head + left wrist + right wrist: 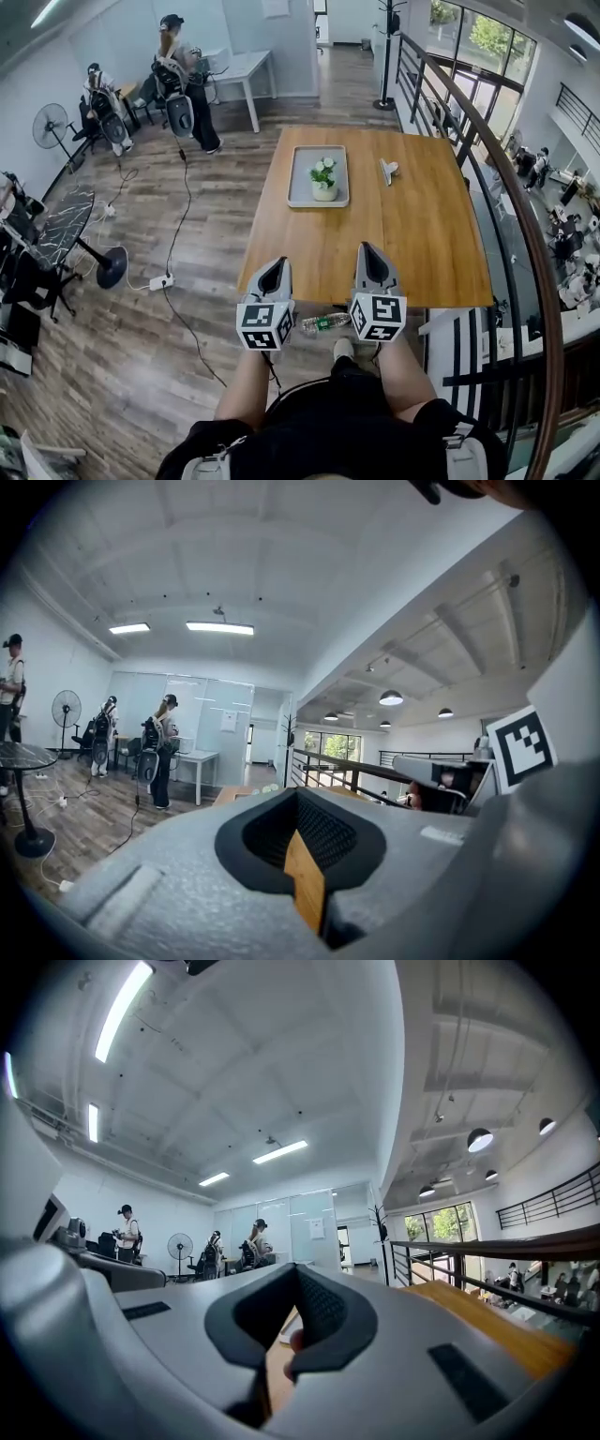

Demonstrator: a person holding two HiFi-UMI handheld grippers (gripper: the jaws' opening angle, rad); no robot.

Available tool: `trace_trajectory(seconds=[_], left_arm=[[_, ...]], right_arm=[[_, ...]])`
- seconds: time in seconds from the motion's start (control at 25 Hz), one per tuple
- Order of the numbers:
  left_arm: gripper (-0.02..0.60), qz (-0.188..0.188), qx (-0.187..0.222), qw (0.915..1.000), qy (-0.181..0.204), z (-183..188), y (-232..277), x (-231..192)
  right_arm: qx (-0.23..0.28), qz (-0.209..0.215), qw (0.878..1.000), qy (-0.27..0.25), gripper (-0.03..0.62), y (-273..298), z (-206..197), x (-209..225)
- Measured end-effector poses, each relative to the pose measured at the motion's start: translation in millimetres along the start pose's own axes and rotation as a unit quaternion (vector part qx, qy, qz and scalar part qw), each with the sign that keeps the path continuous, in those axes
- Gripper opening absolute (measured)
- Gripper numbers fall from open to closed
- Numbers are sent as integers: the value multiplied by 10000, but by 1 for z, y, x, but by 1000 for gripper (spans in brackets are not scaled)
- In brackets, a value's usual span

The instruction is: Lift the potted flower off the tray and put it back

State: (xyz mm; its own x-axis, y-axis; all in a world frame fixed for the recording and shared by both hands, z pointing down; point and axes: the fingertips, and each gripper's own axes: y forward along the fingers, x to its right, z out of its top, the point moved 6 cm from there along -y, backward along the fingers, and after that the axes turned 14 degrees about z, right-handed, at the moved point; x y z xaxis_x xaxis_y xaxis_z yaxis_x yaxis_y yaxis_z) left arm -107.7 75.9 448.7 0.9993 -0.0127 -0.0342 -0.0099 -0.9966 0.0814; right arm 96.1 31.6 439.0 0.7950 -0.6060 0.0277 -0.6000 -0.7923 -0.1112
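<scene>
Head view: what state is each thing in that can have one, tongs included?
potted flower: upright, standing on the tray.
tray: flat on the table, far half.
left tongs: shut, empty, over the table's near edge.
right tongs: shut, empty, beside the left tongs.
bottle: lying on its side, below the table's near edge.

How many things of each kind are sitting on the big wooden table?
tray: 1
potted flower: 1
small pale object, too small to tell what it is: 1
Total: 3
</scene>
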Motion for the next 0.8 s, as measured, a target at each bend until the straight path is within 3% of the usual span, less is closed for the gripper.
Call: trace_trajectory(seconds=[0.2, 0.4, 0.8], left_arm=[[15, 153, 38, 9999, 19, 30, 107, 15], [15, 409, 52, 9991, 14, 51, 172, 24], [15, 580, -63, 9982, 103, 55, 230, -10]], right_arm=[[-10, 143, 9999, -15, 0, 85, 11, 77], [-40, 289, 9996, -3, 0, 145, 16, 131], [-45, 306, 9995, 60, 0, 213, 6, 146]])
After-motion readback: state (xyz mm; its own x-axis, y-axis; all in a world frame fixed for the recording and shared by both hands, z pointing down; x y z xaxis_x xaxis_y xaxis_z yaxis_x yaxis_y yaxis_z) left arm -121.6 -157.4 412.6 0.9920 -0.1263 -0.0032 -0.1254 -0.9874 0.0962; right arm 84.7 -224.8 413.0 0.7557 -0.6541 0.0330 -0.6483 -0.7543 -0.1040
